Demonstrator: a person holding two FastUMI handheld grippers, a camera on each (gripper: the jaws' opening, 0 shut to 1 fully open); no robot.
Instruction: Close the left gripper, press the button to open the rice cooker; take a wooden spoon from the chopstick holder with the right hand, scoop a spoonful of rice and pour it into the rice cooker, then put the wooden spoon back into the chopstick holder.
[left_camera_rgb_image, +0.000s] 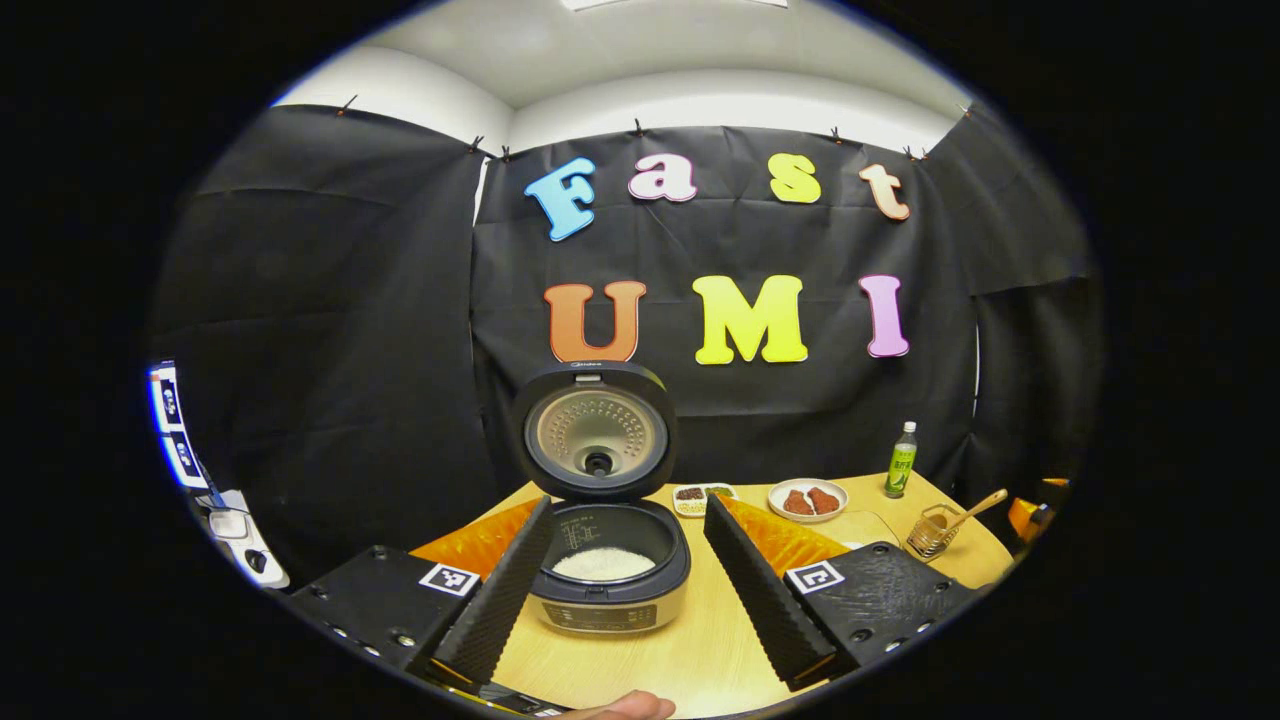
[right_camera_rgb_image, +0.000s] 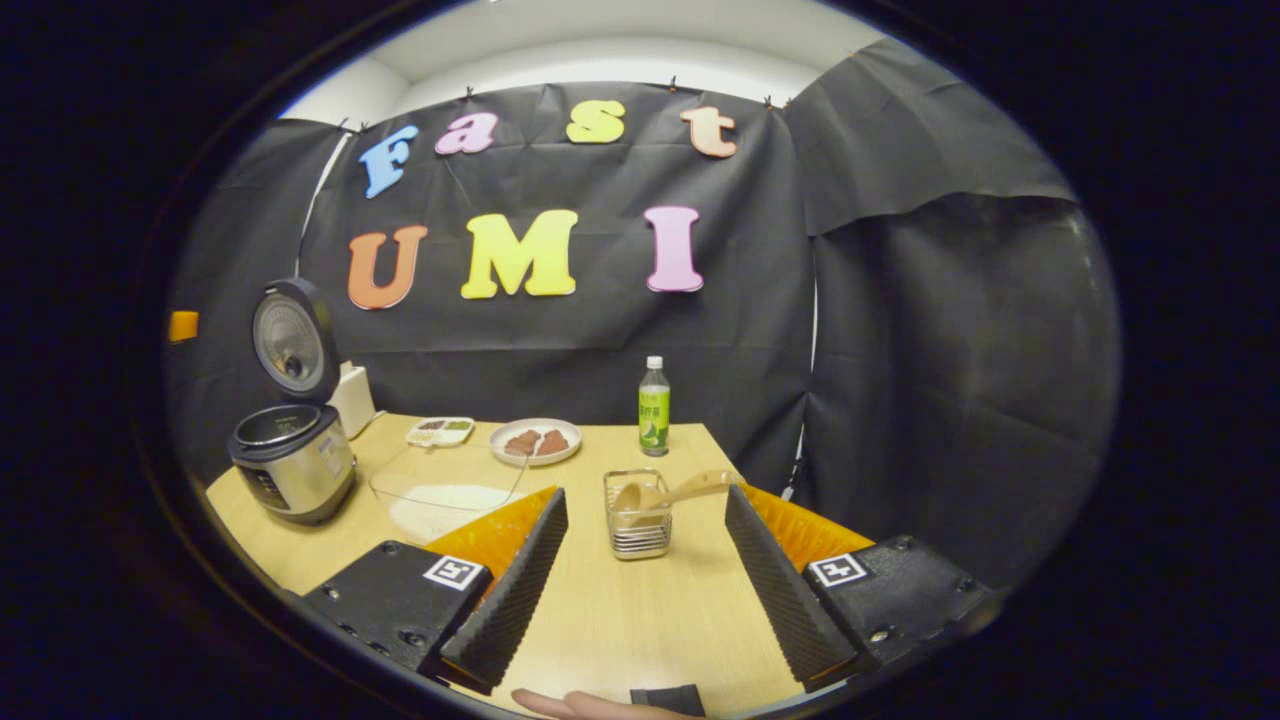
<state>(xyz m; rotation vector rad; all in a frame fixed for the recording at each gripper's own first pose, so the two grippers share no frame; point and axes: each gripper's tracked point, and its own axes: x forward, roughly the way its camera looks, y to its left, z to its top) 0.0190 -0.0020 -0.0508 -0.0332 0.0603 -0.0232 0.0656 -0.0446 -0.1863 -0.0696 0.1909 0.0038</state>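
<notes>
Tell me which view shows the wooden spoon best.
The right gripper view: the wooden spoon sits close and centred, leaning in the chopstick holder, bowl and handle both clear. In the left gripper view it is small at the far right edge, with little detail visible.

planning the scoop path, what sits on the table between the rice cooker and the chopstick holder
In the right gripper view, a clear container of rice lies on the table between the rice cooker and the chopstick holder, which holds the wooden spoon.
</notes>
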